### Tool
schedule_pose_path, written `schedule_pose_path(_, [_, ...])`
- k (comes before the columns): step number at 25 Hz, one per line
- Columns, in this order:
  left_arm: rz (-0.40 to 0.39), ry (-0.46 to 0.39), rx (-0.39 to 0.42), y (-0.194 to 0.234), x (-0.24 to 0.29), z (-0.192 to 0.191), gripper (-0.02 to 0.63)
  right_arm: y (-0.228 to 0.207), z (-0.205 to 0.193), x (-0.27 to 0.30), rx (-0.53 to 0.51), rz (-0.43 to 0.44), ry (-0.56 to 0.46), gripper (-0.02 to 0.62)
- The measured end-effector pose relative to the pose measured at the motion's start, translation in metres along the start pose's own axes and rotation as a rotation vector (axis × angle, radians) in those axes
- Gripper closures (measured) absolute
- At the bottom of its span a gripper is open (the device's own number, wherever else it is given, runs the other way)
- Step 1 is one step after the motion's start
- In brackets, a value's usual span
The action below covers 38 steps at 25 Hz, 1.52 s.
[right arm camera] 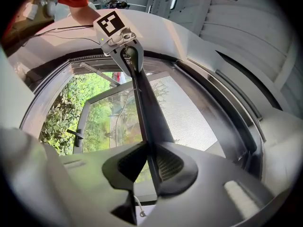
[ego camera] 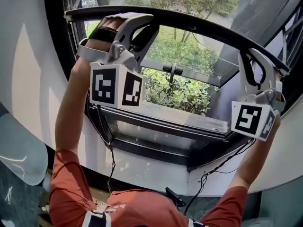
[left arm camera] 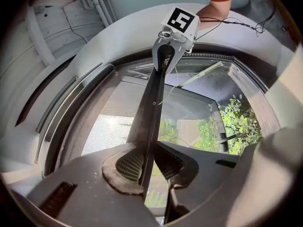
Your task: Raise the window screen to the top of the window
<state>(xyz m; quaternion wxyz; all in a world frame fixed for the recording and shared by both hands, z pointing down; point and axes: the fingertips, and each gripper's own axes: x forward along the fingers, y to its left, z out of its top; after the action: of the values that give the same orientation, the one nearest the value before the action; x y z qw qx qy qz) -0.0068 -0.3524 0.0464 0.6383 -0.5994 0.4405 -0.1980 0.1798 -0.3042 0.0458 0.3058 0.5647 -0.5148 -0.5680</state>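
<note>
Two grippers clamp the same dark bar (ego camera: 199, 27), the bottom rail of the window screen (left arm camera: 111, 129), one near each end of it. The left gripper (left arm camera: 147, 162) has its jaws closed on the bar's thin edge, both ribbed pads pressing it. The right gripper (right arm camera: 150, 162) grips the bar the same way.

Only the head view shows the bar whole. It runs across the upper part of the window frame (ego camera: 57, 56), with an open glass sash (ego camera: 189, 72) and its handle (ego camera: 173, 72) below the bar and shrubs (ego camera: 180, 93) behind. The same view shows orange sleeves (ego camera: 66, 183) and hanging cables (ego camera: 111, 164) well below the bar.

Each gripper view looks along the bar to the other gripper's marker cube (left arm camera: 180, 21) at the far end. These two views also show the fine grey mesh of the screen, which meets the bar along one side. On the other side of the bar they show clear glass and greenery. The head view does not show the mesh plainly.
</note>
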Motion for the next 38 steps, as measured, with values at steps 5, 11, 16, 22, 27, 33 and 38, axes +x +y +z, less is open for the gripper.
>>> schedule_pose_path(5, [0.043,-0.015,0.013,0.025,0.008,0.004,0.532,-0.025,0.004,0.008,-0.023,-0.033,-0.012,0.525])
schedule_pose_path(11, [0.062,-0.026,0.029,0.051,0.019,0.006,0.532,-0.050,0.008,0.020,-0.054,-0.051,-0.018,0.525])
schedule_pose_path(16, [0.095,-0.034,0.054,0.070,0.026,0.008,0.534,-0.069,0.012,0.027,-0.072,-0.084,-0.030,0.525])
schedule_pose_path(22, [0.093,-0.030,0.054,0.087,0.034,0.009,0.534,-0.084,0.014,0.035,-0.090,-0.082,-0.045,0.525])
schedule_pose_path(27, [0.106,-0.036,0.047,0.102,0.038,0.012,0.534,-0.099,0.016,0.037,-0.123,-0.128,-0.067,0.525])
schedule_pose_path(33, [0.124,-0.049,0.077,0.130,0.049,0.015,0.534,-0.129,0.024,0.049,-0.134,-0.146,-0.071,0.523])
schedule_pose_path(38, [0.167,-0.070,0.102,0.148,0.053,0.016,0.534,-0.147,0.027,0.055,-0.165,-0.172,-0.077,0.523])
